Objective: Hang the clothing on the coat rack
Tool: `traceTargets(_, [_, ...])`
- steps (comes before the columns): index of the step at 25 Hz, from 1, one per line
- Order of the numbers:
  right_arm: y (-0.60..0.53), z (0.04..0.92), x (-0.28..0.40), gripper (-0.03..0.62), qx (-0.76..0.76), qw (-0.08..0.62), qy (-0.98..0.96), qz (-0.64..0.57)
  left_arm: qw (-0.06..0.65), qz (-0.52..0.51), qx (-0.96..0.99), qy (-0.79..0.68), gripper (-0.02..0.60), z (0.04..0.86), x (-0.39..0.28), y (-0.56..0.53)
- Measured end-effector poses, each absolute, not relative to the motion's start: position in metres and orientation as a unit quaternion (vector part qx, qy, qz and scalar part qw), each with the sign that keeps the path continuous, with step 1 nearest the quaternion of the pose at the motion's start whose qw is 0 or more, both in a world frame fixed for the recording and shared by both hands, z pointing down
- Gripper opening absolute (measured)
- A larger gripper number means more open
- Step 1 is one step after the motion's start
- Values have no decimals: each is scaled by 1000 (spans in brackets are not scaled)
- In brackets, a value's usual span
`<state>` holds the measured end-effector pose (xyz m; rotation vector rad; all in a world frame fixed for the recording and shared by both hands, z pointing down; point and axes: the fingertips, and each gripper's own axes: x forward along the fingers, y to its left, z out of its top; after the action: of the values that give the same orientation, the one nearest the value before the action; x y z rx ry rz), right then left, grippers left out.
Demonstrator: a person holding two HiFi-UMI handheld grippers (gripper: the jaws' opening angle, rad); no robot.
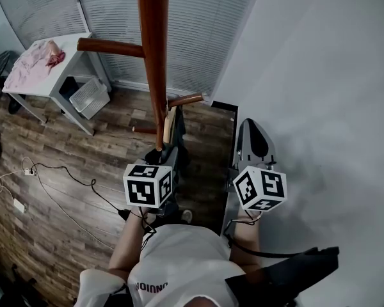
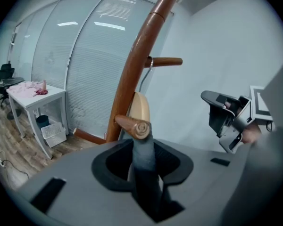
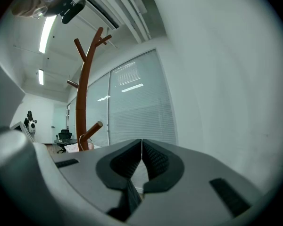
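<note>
The brown wooden coat rack (image 1: 153,50) rises in front of me, its trunk (image 2: 132,79) close in the left gripper view. A pale wooden hanger (image 2: 140,108) hangs by its metal hook from an upper peg (image 2: 162,61). A strip of dark grey clothing (image 2: 142,166) runs up from my left gripper (image 2: 144,149) to a lower peg end (image 2: 136,126); the jaws are shut on it. My right gripper (image 3: 141,147) is shut on nothing and points at the white wall, to the right of the rack (image 3: 85,98). Both marker cubes show in the head view, left (image 1: 147,184) and right (image 1: 260,187).
A white table (image 1: 64,43) at the back left carries pink clothing (image 1: 32,62), with a white basket (image 1: 89,96) under it. Cables (image 1: 57,171) lie on the wood floor. The white wall (image 1: 320,94) is close on the right; blinds (image 1: 198,24) stand behind the rack.
</note>
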<state>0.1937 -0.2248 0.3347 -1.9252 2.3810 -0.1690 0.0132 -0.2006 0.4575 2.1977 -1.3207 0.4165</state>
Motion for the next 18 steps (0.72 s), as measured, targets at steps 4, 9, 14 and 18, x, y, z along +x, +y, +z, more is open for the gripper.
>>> traceTargets(4, [-226,336,190,21,-624,38,778,-57,265,163,817,-486,109,455,12,-199])
traceTargets(9, [-226,336,185,21,-619,40,782,-58,250,177,816,-489,112,452,10,-196])
traceTargets(14, [-231,336,183,21,-614,41,786,-58,235,183,815,-498,114,444,8,-196])
traceTargets(18, [-230,334,176,21,-609,41,790,-58,235,189,818,-490,114,437,7,-190])
